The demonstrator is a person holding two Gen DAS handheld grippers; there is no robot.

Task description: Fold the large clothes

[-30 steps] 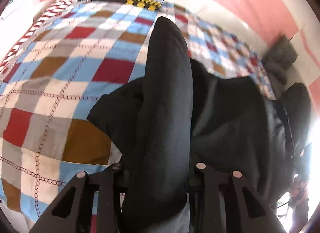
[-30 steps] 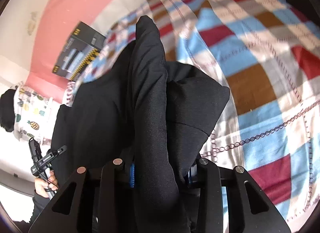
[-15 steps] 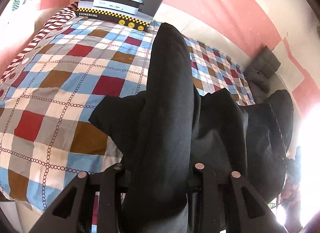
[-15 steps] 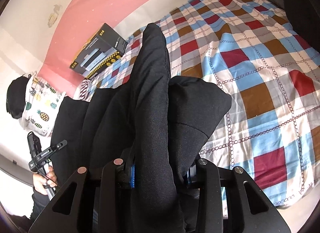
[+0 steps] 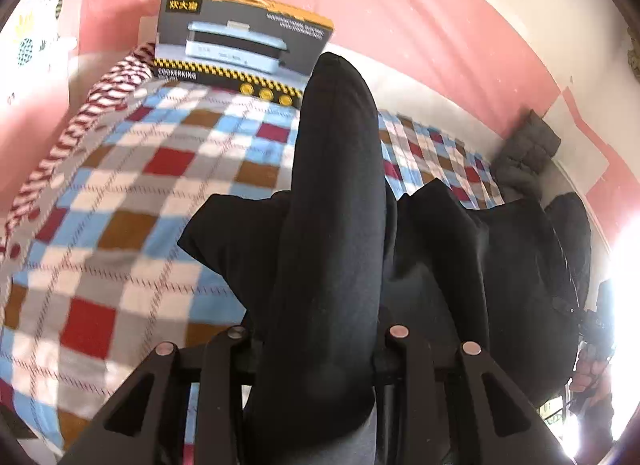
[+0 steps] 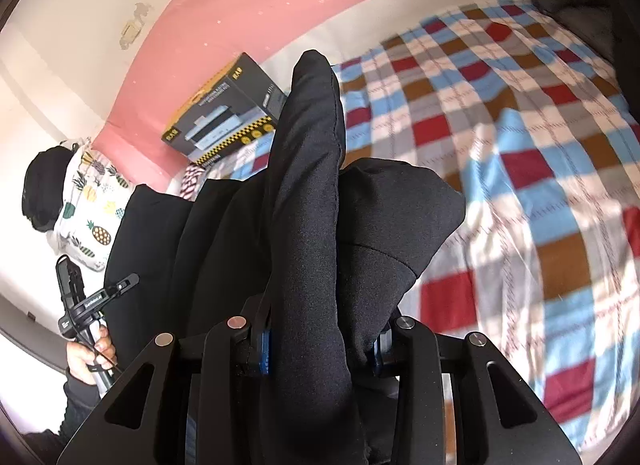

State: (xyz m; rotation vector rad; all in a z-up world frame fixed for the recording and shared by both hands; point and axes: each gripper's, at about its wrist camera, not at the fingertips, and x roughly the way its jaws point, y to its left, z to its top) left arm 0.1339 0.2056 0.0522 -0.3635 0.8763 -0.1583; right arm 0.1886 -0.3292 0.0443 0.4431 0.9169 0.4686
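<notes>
A large black garment (image 5: 332,225) hangs between both grippers above a checked bedspread (image 5: 120,193). My left gripper (image 5: 320,349) is shut on a thick fold of it, which bulges up between the fingers and hides the tips. My right gripper (image 6: 320,337) is shut on another fold of the same black garment (image 6: 308,205). The rest of the cloth sags between the two grippers, with a loose corner (image 6: 420,209) over the bedspread (image 6: 520,137). The left gripper and the hand on it show at the left of the right wrist view (image 6: 88,305).
A dark appliance box (image 5: 240,41) stands at the head of the bed against the pink wall (image 5: 400,5); it also shows in the right wrist view (image 6: 224,113). A pineapple-print pillow (image 6: 92,201) lies at the left. Grey folded clothes (image 5: 524,153) sit at the far right corner.
Both grippers have risen and tilted up with the garment, so more of the wall and the box shows. The cloth has lifted further off the bedspread. Both grips are unchanged.
</notes>
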